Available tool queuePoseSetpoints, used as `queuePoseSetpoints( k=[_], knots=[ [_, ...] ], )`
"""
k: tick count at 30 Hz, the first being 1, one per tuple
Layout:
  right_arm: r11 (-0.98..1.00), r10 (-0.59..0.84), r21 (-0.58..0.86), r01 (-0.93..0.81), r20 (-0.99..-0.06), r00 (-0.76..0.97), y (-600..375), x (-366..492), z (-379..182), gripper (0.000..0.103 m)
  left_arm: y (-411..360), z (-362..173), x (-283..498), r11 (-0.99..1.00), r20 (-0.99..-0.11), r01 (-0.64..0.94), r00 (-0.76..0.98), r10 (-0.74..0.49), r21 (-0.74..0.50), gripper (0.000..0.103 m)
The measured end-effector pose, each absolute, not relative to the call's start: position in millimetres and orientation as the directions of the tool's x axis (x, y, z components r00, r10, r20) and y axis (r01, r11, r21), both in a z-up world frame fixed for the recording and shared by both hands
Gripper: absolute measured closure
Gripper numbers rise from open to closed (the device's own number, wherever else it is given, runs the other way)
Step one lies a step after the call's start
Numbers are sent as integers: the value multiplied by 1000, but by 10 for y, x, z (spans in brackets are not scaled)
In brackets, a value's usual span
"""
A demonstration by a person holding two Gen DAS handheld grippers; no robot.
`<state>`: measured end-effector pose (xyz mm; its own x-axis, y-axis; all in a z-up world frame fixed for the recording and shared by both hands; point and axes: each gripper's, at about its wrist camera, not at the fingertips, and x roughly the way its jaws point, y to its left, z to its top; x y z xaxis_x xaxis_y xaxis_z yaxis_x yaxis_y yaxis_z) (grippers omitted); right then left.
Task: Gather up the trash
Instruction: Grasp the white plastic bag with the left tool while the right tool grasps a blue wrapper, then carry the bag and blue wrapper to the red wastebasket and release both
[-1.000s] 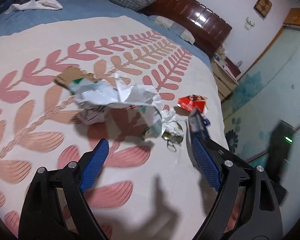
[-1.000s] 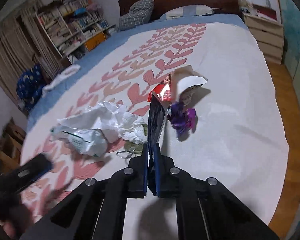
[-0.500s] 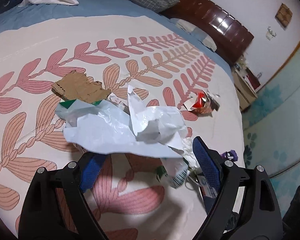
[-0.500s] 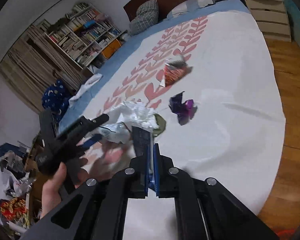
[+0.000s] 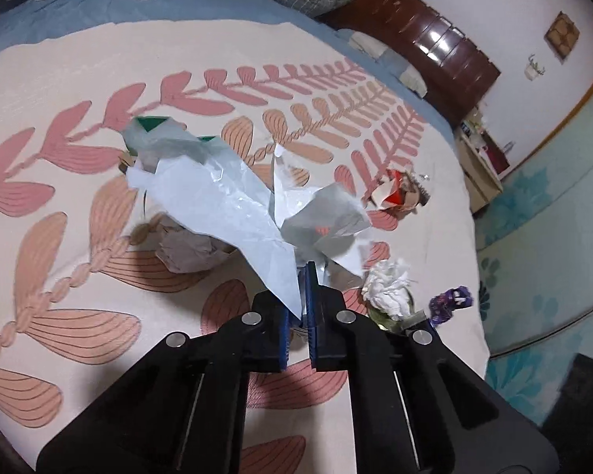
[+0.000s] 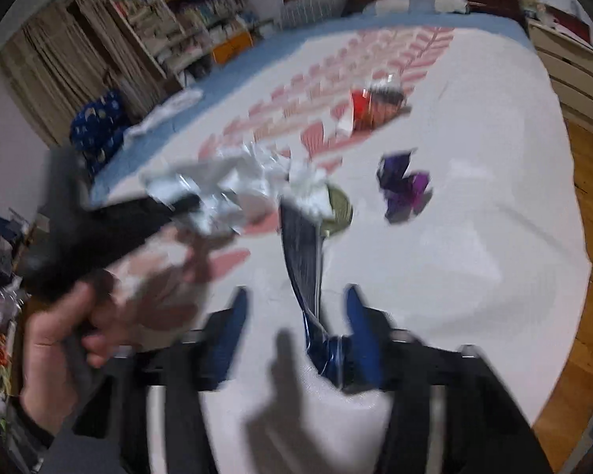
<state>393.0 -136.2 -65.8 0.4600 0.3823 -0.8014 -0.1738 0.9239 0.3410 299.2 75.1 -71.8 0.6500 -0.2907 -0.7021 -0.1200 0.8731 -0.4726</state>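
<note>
Two hand-held grippers are swapping roles. The left hand-held gripper (image 5: pixel 302 308), wide apart a second ago, is now closing its jaws on the white plastic bag (image 5: pixel 225 201), whose edge is pinched between them and lifted just ahead. The right hand-held gripper (image 6: pixel 292 335), clamped a moment ago, is opening its jaws, and the dark blue wrapper (image 6: pixel 302 252) is standing loose between them. Likely the wrapper is being dropped toward the bag. Beyond, crumpled tissue (image 5: pixel 387 286), a purple wrapper (image 6: pixel 403 189) and red packet (image 6: pixel 369 108) are waiting on the bed (image 5: pixel 51 79).

Left claw (image 5: pixel 301 308) closing, pinching the white plastic bag (image 5: pixel 233 201) above the bedspread (image 5: pixel 59 79).
</note>
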Motion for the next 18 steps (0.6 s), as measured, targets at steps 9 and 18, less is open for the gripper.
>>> queuePoseSetpoints(
  k=[9,18],
  knots=[
    [841,515,530,-106,-727,454,-1503,3886,-668,94,828,-459,2588,864,-663,-71,672,-328,-499,96],
    [746,586,659,-99,-578,568,-1848,3299,-260,94,604,71,1842,861,-578,38,726,-373,-508,96]
  ],
)
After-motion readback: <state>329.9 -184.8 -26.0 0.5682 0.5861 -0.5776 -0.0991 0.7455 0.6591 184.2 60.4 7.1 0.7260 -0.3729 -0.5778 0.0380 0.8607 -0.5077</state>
